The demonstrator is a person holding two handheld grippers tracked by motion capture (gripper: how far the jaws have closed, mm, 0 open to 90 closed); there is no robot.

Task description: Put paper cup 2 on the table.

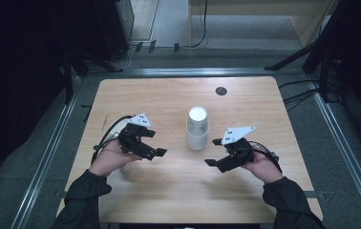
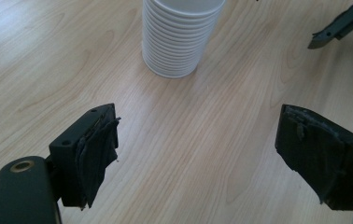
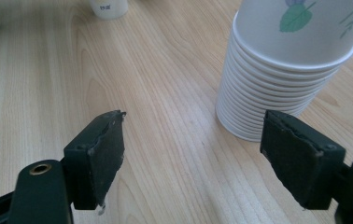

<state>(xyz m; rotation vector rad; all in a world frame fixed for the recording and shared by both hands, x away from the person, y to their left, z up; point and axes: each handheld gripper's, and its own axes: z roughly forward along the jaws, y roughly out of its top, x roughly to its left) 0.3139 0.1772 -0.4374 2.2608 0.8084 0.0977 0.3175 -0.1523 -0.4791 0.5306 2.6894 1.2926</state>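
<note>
A stack of upside-down white paper cups point(image 1: 197, 128) stands in the middle of the wooden table point(image 1: 169, 100). The top cup has a leaf print point(image 3: 296, 18). My left gripper point(image 1: 153, 143) is open to the left of the stack, pointing at it, with nothing between its jaws. In the left gripper view the stack point(image 2: 177, 37) stands well ahead of the open left gripper point(image 2: 198, 158). My right gripper point(image 1: 214, 152) is open to the right of the stack. In the right gripper view the stack point(image 3: 282, 70) rises just beyond the right pad point(image 3: 296, 158) of the right gripper point(image 3: 193, 158).
A small white container point(image 3: 109, 7) stands on the table near the person's left hand point(image 1: 116, 160). A dark round disc point(image 1: 221, 90) sits in the table top at the far right. Bare wood lies between the grippers and the front edge.
</note>
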